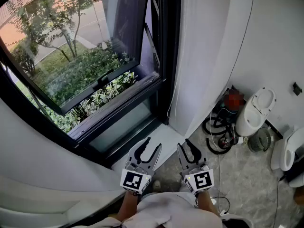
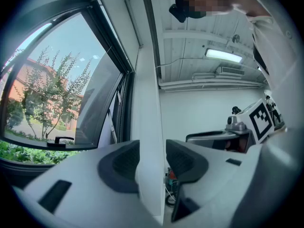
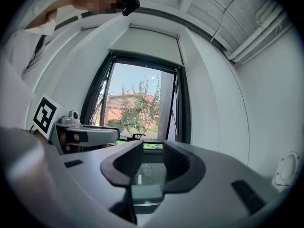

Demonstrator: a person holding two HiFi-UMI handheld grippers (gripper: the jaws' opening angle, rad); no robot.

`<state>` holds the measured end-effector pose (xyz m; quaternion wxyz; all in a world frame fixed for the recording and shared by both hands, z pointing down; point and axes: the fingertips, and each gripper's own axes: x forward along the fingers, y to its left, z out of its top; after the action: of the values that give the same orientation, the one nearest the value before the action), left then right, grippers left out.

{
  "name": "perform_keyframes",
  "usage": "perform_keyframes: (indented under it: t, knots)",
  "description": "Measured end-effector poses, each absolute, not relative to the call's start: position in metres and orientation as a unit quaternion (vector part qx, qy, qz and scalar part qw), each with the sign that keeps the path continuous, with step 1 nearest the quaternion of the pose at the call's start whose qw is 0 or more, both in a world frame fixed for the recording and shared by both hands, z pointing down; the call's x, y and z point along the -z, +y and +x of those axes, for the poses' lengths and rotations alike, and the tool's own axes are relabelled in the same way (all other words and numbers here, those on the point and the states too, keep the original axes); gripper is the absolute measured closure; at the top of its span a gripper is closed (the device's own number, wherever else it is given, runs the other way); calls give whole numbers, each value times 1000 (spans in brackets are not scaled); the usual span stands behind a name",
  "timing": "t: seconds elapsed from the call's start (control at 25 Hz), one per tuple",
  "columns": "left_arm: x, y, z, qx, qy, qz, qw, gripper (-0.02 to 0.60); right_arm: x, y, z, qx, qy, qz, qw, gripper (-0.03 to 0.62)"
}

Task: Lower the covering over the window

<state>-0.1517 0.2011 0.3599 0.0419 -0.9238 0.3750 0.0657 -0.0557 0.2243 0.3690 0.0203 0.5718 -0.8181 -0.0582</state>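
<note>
The window (image 1: 90,65) has a dark frame and a sash swung open towards the garden. In the right gripper view the white covering (image 3: 147,42) sits up at the window's top, leaving the glass (image 3: 137,110) bare. A thin cord (image 1: 175,87) hangs along the white wall pier right of the frame. My left gripper (image 1: 153,145) and right gripper (image 1: 185,144) are held side by side low in front of the sill, both open with nothing between the jaws. The left gripper (image 2: 152,158) faces the pier's edge. The right gripper (image 3: 152,158) faces the lower pane.
A white sill ledge (image 1: 159,136) lies just beyond the grippers. On the floor to the right stand a white toilet (image 1: 255,110), a red object (image 1: 233,99), coiled black hose (image 1: 216,134) and a metal pot (image 1: 259,139). A curved white rim (image 1: 38,175) fills the lower left.
</note>
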Motion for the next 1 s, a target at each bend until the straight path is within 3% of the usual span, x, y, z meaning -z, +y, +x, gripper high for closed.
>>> perform_keyframes:
  t: [1.0]
  knots:
    - [-380,94,-144,-60,364,-929,42,439,-392,122,-55,37,-812,582,30,470]
